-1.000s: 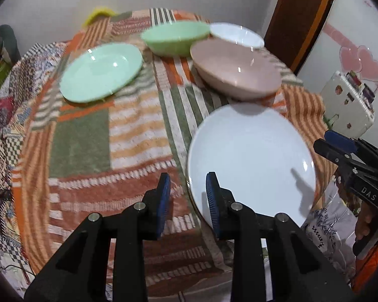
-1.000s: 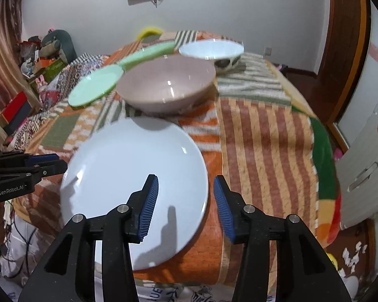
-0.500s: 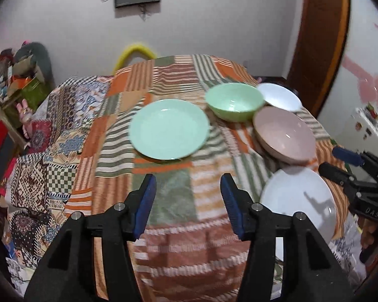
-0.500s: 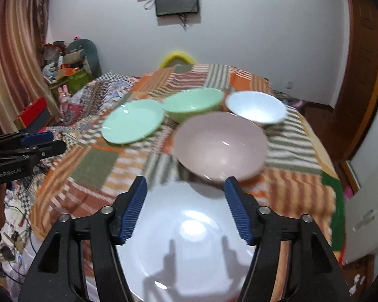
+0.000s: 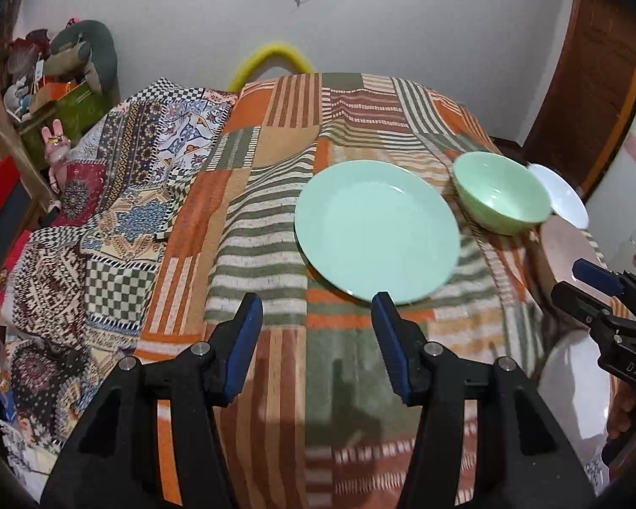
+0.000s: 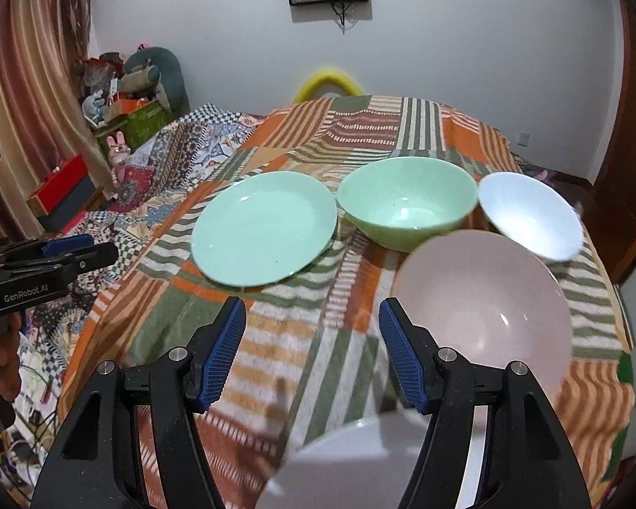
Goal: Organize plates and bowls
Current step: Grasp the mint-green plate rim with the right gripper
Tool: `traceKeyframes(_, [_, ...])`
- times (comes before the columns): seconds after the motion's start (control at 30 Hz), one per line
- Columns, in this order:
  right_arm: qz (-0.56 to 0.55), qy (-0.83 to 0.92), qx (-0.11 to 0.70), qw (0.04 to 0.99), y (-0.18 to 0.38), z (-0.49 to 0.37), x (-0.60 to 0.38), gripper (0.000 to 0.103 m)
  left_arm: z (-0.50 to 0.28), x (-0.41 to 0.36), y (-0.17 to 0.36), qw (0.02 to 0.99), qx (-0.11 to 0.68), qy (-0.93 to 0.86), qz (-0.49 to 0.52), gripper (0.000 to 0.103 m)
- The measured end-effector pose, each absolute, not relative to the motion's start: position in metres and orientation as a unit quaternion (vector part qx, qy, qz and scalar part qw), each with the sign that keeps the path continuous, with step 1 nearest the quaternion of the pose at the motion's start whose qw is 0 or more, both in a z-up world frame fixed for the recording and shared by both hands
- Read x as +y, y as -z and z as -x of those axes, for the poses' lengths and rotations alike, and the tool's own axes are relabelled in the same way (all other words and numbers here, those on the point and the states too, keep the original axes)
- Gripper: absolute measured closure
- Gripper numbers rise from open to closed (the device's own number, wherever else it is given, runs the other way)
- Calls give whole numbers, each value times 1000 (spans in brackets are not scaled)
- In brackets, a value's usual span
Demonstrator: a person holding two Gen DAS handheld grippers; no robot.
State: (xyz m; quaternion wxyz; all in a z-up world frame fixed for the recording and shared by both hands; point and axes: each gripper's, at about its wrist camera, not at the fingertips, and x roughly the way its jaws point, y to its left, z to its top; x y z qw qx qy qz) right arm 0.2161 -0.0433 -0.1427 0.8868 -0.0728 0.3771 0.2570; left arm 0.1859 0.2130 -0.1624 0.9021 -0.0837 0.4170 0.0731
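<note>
Both tools now hang back from the white plate (image 6: pixel 352 462), which lies free on the cloth. The left tool (image 5: pixel 316 339) and the right tool (image 6: pixel 311 348) stand parted wider than a second ago, nothing between their pads.

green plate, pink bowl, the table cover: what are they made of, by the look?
Green plate: glossy glazed ceramic or opal glass, going by the sharp white glints on a smooth, even surface; could be melamine.
Pink bowl: same smooth, shiny finish, with small highlights inside.
Table cover: woven patchwork fabric, matte, draped in soft folds.
</note>
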Motion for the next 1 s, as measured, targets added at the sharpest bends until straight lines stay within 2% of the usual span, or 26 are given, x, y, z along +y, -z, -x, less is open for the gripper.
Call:
traceKeyframes(0.33, [64, -243, 413, 876, 166, -268, -16, 41, -245, 245, 196, 901, 415, -72, 108, 53])
traceKeyframes(0.5, [86, -239, 429, 867, 179, -283, 1, 42, -269, 259, 213, 894, 429, -69, 108, 69])
traceKeyframes(0.67, [85, -228, 447, 861, 189, -293, 5, 56, -293, 265, 227, 890, 440, -52, 106, 77])
traceKeyframes(0.83, [81, -220, 459, 857, 196, -301, 8, 62, -312, 266, 237, 886, 448, -40, 111, 81])
traceKeyframes(0.87, [78, -222, 462, 855, 197, -303, 9, 63, -314, 265, 238, 886, 448, -35, 114, 84])
traceKeyframes(0.9, [74, -225, 465, 853, 198, -305, 10, 70, -316, 265, 238, 886, 448, -29, 117, 91])
traceKeyframes(0.93, [67, -231, 474, 847, 201, -308, 11, 75, -316, 264, 238, 886, 447, -27, 119, 91])
traceKeyframes(1.0, [58, -227, 484, 843, 206, -314, 14, 78, -314, 263, 238, 887, 446, -26, 118, 91])
